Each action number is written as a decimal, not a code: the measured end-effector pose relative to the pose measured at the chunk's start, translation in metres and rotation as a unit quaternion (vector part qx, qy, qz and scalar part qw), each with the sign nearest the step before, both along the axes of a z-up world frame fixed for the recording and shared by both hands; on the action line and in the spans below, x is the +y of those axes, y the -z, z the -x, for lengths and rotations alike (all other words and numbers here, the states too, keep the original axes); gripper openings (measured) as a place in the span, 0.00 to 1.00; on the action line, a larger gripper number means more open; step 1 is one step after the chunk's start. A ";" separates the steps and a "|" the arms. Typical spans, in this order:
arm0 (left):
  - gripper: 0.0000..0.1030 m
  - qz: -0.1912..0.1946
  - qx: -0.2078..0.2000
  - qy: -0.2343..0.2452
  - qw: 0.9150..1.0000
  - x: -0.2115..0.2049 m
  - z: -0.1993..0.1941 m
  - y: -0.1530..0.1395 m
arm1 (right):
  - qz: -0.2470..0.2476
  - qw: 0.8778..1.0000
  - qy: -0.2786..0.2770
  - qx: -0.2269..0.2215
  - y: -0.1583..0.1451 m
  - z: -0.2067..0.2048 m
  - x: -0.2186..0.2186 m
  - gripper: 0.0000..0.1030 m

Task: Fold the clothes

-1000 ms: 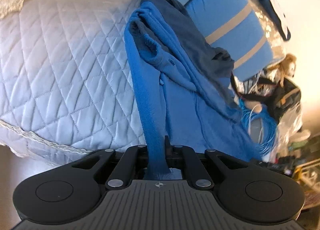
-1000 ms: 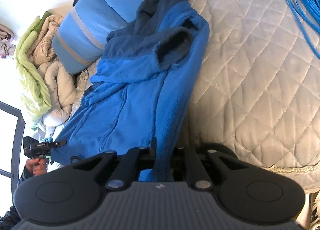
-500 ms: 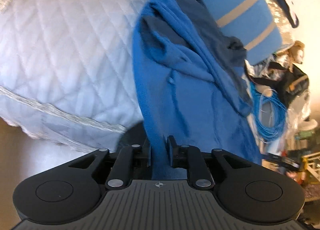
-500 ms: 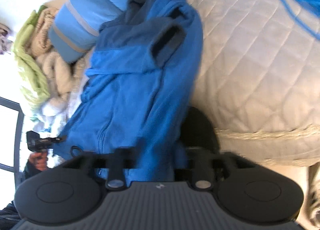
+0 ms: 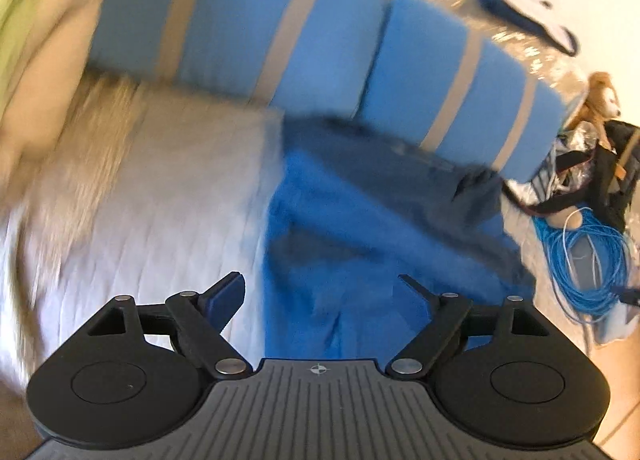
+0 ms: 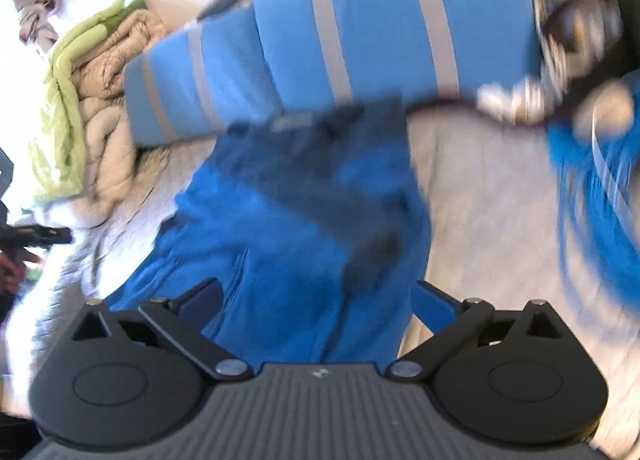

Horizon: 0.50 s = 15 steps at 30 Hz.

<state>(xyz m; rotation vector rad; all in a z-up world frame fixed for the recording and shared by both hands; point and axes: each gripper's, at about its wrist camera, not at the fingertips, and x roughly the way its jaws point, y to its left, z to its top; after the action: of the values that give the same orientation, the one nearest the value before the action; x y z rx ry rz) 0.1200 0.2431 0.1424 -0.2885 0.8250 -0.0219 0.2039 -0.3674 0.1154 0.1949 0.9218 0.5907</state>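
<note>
Left gripper [image 5: 320, 288]: black two-finger tongs with blue pads, jaws spread wide, nothing between them; blue cloth lies under and ahead of the gap.

Right gripper [image 6: 316, 296]: same make, jaws likewise spread wide and empty, poised over the near hem.

Blue fleece jacket with darker navy shoulders [image 5: 360, 244] [image 6: 288, 220]: lies loose on the bed, near hem toward the tongs, navy top run up against the bolster. Rumpled, with one edge turned over itself. Both views are motion-blurred, so finer creases cannot be told.

Pale quilted bedspread [image 5: 168, 196]: bears the jacket.

Light blue bolster cushions with grey bands [image 5: 248, 24]: along the far side.

Coil of blue cable [image 5: 588, 260]: beside the jacket's far side.

Green and beige bedding heap [image 6: 80, 100]: off to one side.

Risks, as judged:
- With both tongs open, any fold line is unsecured; the soft fleece may slump or slide.
- A regrasp taken on the bunched edge could catch two layers and fold crooked.
- Dragging cloth toward the cable could snag it.
- The navy top wedged at the bolster may resist flattening.

Change from a second ago: both tongs were pinching the hem, the jacket hanging off the bed edge. Now both are released and the jacket lies further up the bed.
</note>
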 end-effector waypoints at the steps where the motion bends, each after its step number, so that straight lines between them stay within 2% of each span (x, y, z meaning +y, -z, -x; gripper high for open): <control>1: 0.79 -0.006 -0.013 0.004 1.000 -0.007 -0.011 -0.001 | 0.006 1.000 -0.001 -0.012 -0.002 -0.007 0.009 1.00; 3: 0.79 -0.018 -0.032 0.008 0.999 -0.022 -0.036 0.002 | 0.019 0.999 -0.004 -0.037 -0.005 -0.020 0.028 1.00; 7: 0.79 -0.022 -0.037 0.021 0.999 -0.051 -0.081 0.016 | 0.043 0.996 -0.009 -0.083 -0.011 -0.048 0.065 1.00; 15: 0.79 -0.013 -0.032 0.050 0.998 -0.077 -0.165 0.054 | 0.046 0.994 -0.018 -0.101 0.027 -0.107 0.120 1.00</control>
<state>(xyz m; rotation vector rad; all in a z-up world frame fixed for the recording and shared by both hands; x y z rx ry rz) 0.2848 0.1658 0.0888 -0.2201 0.7741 -0.1135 0.3106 -0.2478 0.0879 0.0343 0.7552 0.5893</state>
